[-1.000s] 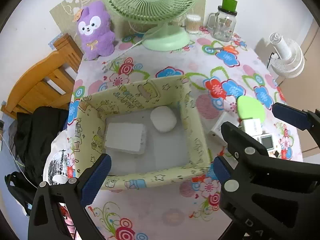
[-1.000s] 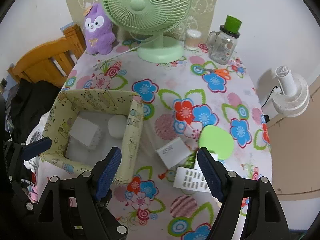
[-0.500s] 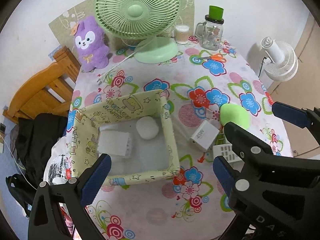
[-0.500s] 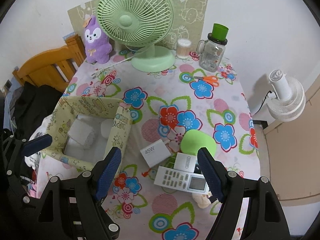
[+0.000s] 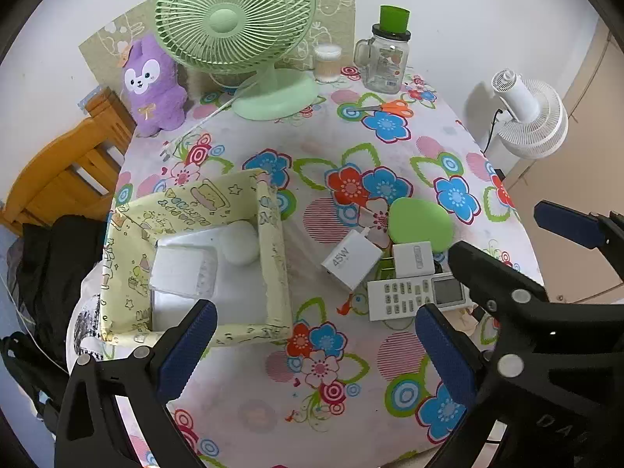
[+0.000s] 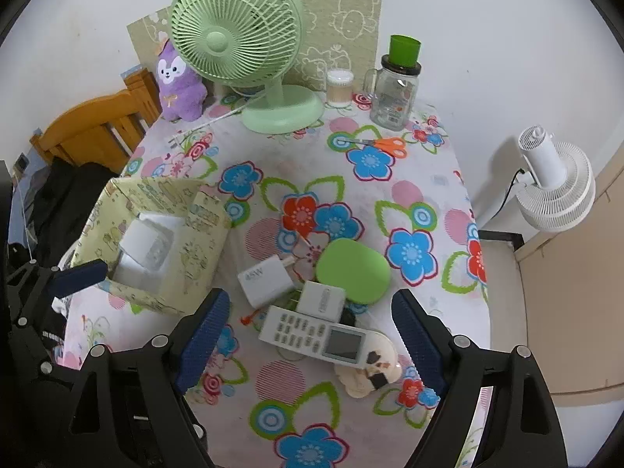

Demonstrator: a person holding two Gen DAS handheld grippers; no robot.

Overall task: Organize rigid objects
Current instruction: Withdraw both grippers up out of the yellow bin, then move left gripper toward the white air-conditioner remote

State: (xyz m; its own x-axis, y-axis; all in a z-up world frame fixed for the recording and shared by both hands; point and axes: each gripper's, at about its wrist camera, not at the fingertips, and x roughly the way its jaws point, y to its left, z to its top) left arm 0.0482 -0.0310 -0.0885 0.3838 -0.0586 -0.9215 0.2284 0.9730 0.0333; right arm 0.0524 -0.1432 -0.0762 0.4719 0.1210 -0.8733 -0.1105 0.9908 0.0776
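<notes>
A yellow patterned box [image 5: 275, 269] stands on the left of the flowered table and holds a white rectangular block [image 5: 181, 273] and a white oval piece [image 5: 240, 247]. To its right lie a white 45W charger [image 5: 351, 260], a small white box [image 5: 413, 259], a white remote [image 5: 415, 297] and a green oval case [image 5: 421, 225]. My left gripper [image 5: 316, 351] hangs open and empty above the table's near edge. My right gripper [image 6: 312, 341] is empty, its jaws opening, with the remote [image 6: 316, 335] lying on the table below it.
A green fan [image 5: 234, 27], purple plush [image 5: 154, 85], swab jar [image 5: 327, 63], glass mug jar [image 5: 386, 60] and orange scissors [image 5: 390, 107] line the back. A cream figurine [image 6: 370, 368] lies under the remote's end. A white fan [image 5: 534, 117], a wooden chair [image 5: 58, 171] and a black bag [image 5: 50, 265] stand off the table.
Both grippers have drawn back from the box, so the box looks smaller and further left. The remote and small white box have come into view. The right jaws stand slightly wider.
</notes>
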